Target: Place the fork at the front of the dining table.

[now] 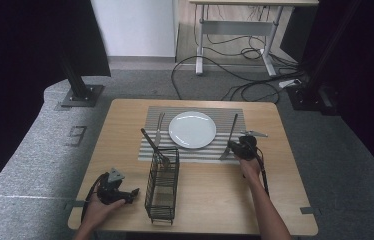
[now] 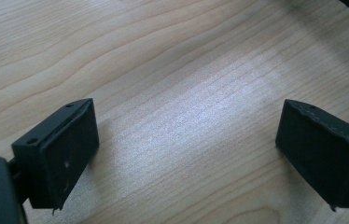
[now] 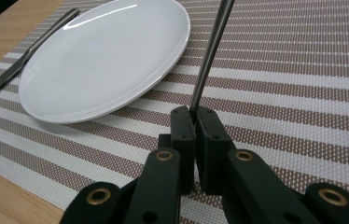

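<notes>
Fork point(image 3: 208, 56): clamped at its lower handle between the jaws of the right gripper point(image 3: 194, 122), over the right part of the striped placemat point(image 3: 303, 70), just right of the white plate point(image 3: 102, 60).
Right gripper: closed tight on the fork, jaws nearly touching with the thin metal handle between them; seen in the high view near the placemat's right front corner point(image 1: 242, 148).
Fork axis: long axis running away from the jaws toward the table's far edge, roughly parallel to the placemat's right edge; in the high view the piece point(image 1: 230, 137) lies front-to-back beside the plate, seemingly tilted slightly off the mat, though contact cannot be told.
Left gripper point(image 2: 186, 154): released, jaws spread wide over bare wood, nothing between them; in the high view resting near the table's front left corner point(image 1: 117, 190).
Nearer hand: the right, already gripping; the left well apart, beyond the basket.
Wire basket point(image 1: 162, 185): upright in the front middle of the table point(image 1: 215, 195), one dark utensil point(image 1: 152, 145) leaning out of it.
Knife point(image 1: 159, 129): flat on the placemat's left part, just left of the plate.
Likely step: setting the fork down parallel to the plate's right side, judged from the layout alone.
</notes>
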`<state>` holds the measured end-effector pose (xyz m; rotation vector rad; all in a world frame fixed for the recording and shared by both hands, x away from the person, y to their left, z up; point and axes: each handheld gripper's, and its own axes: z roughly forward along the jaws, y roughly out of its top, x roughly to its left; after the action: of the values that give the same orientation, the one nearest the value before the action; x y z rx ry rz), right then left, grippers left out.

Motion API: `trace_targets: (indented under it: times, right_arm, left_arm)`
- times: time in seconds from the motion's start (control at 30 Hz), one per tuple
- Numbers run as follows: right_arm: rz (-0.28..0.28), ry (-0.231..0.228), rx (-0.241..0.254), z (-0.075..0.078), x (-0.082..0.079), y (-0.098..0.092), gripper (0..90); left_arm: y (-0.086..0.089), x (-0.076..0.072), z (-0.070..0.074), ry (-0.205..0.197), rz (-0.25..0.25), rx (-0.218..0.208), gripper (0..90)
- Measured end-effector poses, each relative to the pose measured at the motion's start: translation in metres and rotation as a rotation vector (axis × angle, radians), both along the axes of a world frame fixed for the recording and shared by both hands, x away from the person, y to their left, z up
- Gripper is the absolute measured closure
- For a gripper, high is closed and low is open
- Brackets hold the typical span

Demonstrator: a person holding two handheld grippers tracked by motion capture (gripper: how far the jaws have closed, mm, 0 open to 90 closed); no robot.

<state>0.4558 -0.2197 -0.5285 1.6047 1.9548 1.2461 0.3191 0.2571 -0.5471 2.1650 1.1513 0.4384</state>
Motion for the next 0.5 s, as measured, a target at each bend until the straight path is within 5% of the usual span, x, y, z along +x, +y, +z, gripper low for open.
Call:
trace_targets:
  times: [0.5]
  right_arm:
    - [-0.037, 0.070, 0.066, -0.013, 0.009, -0.008, 82.8]
  left_arm:
    - [0.000, 0.000, 0.000, 0.000, 0.000, 0.000, 5.7]
